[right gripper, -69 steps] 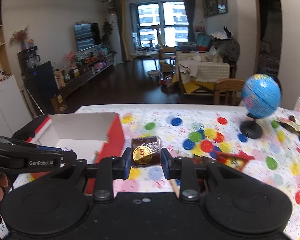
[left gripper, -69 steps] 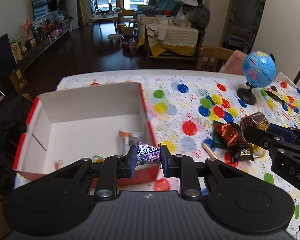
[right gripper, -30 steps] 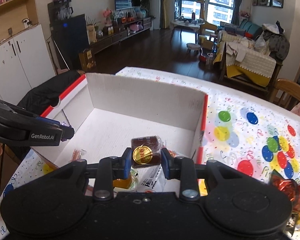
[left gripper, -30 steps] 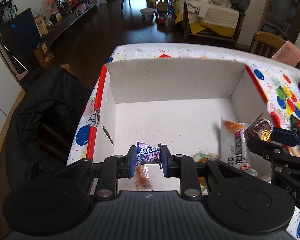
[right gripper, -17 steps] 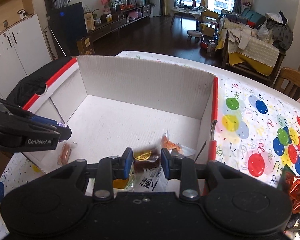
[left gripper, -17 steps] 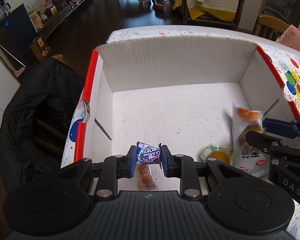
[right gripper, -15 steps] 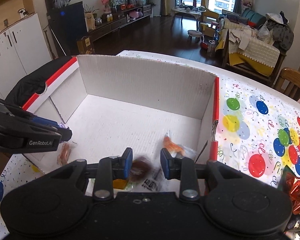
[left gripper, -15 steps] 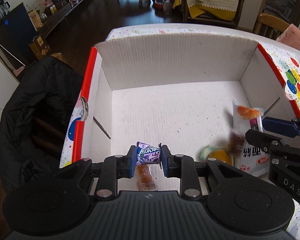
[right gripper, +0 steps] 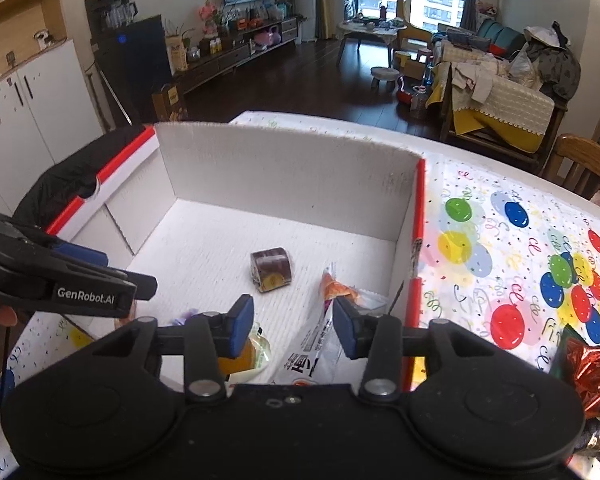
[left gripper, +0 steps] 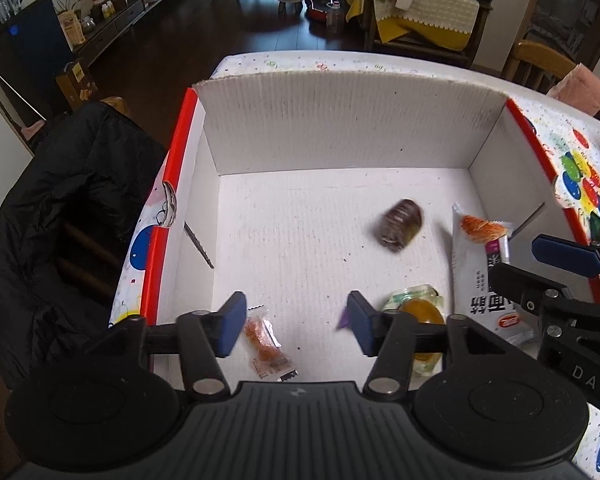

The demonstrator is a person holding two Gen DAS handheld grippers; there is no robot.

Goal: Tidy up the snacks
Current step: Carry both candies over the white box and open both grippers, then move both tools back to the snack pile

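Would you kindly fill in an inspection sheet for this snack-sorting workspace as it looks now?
Surface: table under balloon-print cloth.
Job's things: white box holds brown wrapped cake, long white packet, jelly cup, small orange packet; purple candy blurred beside a pad.
Clutter: foil-wrapped snacks outside box.
Grippers: left hand-held gripper and right hand-held gripper open, empty.
Cables: nothing seen.
Surroundings: black jacket on chair, sofa.
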